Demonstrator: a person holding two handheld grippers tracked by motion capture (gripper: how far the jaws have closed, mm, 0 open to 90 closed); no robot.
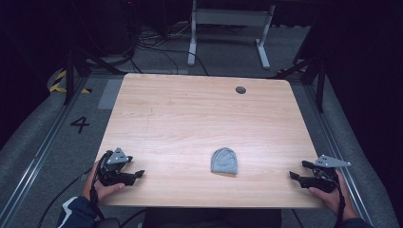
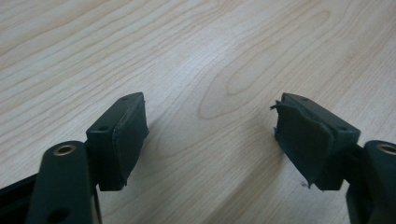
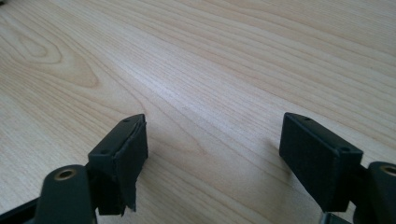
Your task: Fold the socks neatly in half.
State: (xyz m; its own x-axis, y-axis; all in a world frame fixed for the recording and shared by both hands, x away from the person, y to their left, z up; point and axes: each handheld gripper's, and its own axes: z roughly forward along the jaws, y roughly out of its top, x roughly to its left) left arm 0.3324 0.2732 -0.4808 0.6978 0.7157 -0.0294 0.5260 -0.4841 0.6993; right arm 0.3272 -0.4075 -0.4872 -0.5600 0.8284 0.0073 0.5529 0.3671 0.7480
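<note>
i hold both grippers, left (image 1: pixel 139 174) and right (image 1: pixel 294 175), jaws wide and empty; next, reach for the grey beanie (image 1: pixel 224 161) on the counter (image 1: pixel 190 109).

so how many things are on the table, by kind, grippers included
grey knit hat: 1
round dark cable hole in the table: 1
black grippers: 2, left gripper and right gripper, both open with nothing between the jaws
total: 4
</note>
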